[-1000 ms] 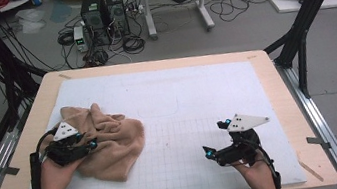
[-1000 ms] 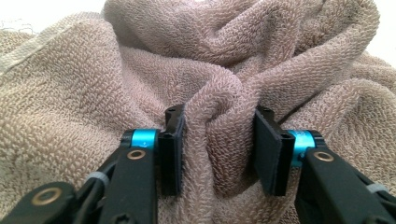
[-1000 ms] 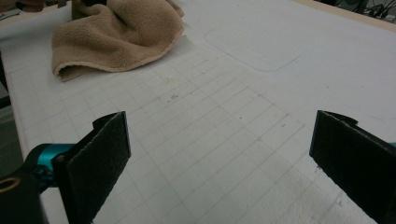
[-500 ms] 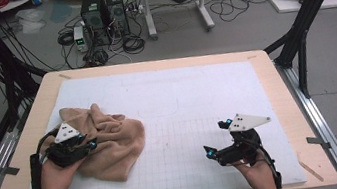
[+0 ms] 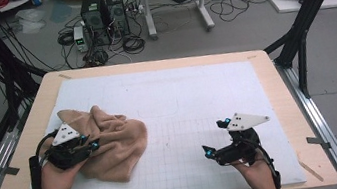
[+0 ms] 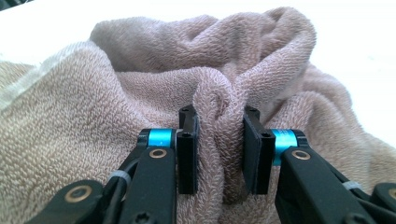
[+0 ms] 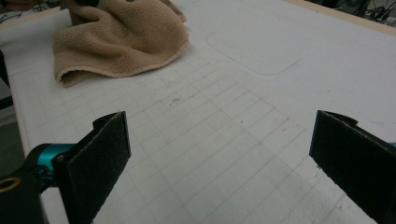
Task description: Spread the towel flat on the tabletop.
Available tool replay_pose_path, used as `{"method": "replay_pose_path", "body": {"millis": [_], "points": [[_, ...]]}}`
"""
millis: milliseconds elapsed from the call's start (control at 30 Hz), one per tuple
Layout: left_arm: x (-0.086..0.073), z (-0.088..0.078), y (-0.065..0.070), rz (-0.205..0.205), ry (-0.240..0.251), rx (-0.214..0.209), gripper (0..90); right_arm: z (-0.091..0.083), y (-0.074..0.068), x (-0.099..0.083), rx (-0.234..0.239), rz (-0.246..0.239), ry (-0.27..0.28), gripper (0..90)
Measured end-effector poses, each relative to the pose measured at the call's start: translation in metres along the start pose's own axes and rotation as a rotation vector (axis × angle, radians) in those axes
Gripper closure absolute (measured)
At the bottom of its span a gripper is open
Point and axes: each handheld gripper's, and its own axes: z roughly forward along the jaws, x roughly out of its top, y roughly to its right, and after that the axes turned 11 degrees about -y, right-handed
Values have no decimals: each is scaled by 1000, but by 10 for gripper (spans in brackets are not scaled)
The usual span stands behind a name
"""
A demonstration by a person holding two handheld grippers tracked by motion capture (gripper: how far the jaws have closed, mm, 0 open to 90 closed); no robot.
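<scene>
**Left gripper pinched a fold of the towel; right gripper waited open**

High view: a crumpled tan terry towel (image 5: 108,144) lay bunched at about 8 o'clock on the white gridded mat (image 5: 183,102), which covered the wooden table (image 5: 274,73). The left gripper (image 5: 88,146) sat on the towel's left part, its jaws having just been closing. The right gripper (image 5: 209,145) rested at about 5 o'clock, well apart from the cloth, above bare mat.

Left gripper view: the left gripper (image 6: 219,154) had its jaws drawn in on a raised ridge of towel (image 6: 140,93), both pads pressing the pile from either side. The grip looked taken.

Right gripper view: the right gripper (image 7: 219,154) stood wide open with nothing between its jaws; the towel (image 7: 121,35) lay far off at 11 o'clock, the mat (image 7: 280,56) spreading ahead.

Judged from this, only the first pinch was done. The towel was still in a heap: lifting, spreading or folding it remained, and the right gripper had yet to take any part of it.
</scene>
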Motion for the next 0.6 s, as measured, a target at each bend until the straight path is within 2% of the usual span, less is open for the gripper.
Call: {"method": "replay_pose_path", "body": {"millis": [200,600], "points": [[15,-4,15,22,29,-40,709,-2,0,1,-2,-2,2,42],[44,2,61,108,50,-98,710,-11,3,-3,-11,9,16,42]]}}
